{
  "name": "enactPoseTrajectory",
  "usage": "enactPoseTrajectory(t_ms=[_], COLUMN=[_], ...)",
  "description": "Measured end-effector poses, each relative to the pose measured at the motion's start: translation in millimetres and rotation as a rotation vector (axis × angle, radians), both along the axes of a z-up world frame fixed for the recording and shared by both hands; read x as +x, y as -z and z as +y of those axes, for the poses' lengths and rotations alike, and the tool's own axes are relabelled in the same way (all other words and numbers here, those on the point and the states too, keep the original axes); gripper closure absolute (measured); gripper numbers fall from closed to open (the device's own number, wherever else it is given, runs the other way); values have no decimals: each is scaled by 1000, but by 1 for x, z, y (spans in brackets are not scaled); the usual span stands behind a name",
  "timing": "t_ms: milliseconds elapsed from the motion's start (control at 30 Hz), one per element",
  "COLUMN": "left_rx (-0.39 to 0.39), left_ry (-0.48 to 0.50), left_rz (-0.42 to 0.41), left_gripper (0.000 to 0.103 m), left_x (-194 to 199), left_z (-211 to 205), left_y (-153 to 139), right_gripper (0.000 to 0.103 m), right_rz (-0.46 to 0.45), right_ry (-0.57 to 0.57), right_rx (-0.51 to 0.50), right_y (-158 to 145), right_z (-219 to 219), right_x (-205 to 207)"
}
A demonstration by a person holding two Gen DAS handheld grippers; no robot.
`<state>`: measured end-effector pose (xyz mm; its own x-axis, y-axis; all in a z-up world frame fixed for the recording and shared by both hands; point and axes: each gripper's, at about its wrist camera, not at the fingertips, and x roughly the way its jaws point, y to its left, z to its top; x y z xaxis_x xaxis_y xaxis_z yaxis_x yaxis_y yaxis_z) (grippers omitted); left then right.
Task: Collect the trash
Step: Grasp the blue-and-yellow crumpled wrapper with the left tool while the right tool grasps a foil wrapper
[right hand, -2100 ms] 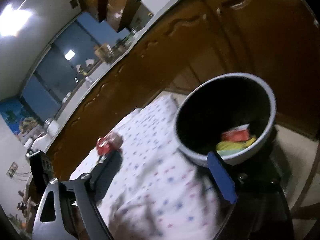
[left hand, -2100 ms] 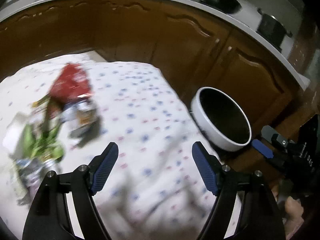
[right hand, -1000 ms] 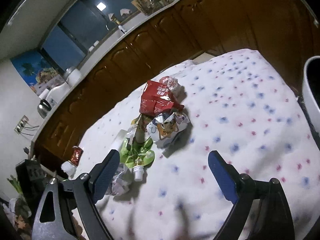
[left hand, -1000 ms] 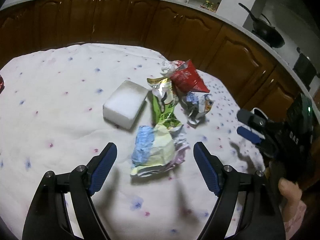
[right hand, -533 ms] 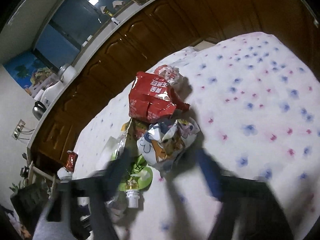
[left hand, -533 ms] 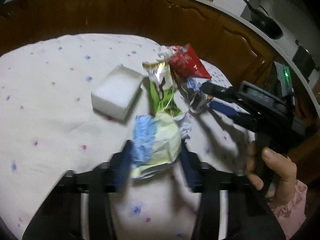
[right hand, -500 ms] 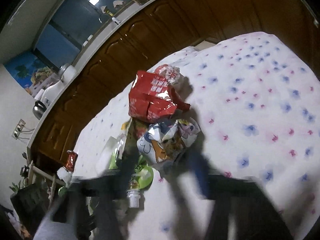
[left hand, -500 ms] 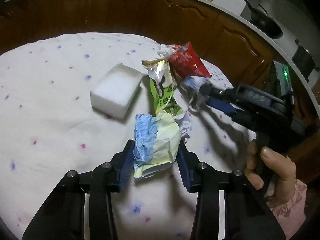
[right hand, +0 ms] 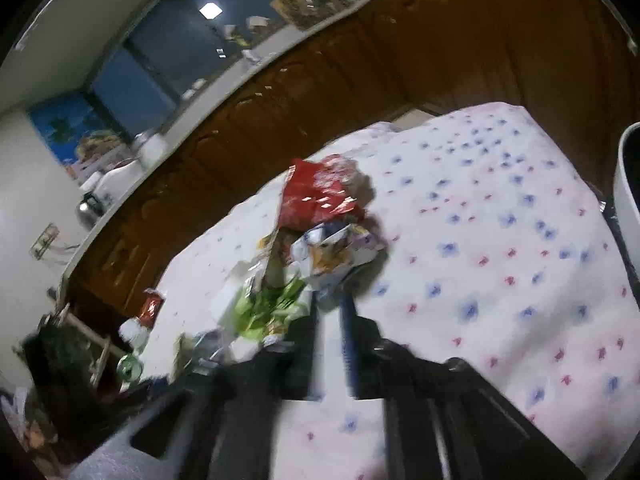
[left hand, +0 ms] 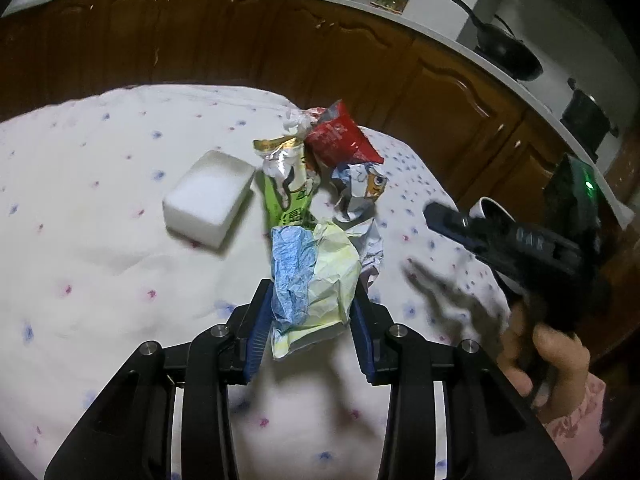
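The left tongs (left hand: 310, 320) clamp a crumpled blue-and-yellow wrapper (left hand: 316, 276) just above the flowered worktop (left hand: 100, 240), nearest of the trash pile; behind it a green pouch (left hand: 292, 196) bears unreadable characters; the blurred right tongs (right hand: 330, 316) stand narrow, seemingly gripping nothing.

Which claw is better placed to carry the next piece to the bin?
Left. The left claw is already shut on the crumpled blue and yellow wrapper. The right claw looks closed and blurred, apparently holding nothing, though the white round bin sits on its side.
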<state>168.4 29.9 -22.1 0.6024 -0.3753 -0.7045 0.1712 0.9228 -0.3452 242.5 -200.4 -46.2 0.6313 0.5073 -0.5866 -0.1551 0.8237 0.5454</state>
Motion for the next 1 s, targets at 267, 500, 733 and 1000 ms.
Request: enactPoseTrajectory(t_ms=[267,500,733,1000], left_rx=[-24,-36,-44,-48], left_ry=[-38,-13,58,168], left_rz=[43,40,25,11], left_gripper=[68,68,68,68], left_x=[5,5,11,21], left_z=[17,14,-18,-80], left_y=[9,9,2,-10], right_gripper=[31,63,63,63], right_rz=[36,28,-33,-75], right_ry=[-53,-62,16,182], right_rx=[-167,-180,-98,-65], right_y=[11,22,-2,-20], right_z=[47,40,-17,-104], right_x=[60,49,-10,-66])
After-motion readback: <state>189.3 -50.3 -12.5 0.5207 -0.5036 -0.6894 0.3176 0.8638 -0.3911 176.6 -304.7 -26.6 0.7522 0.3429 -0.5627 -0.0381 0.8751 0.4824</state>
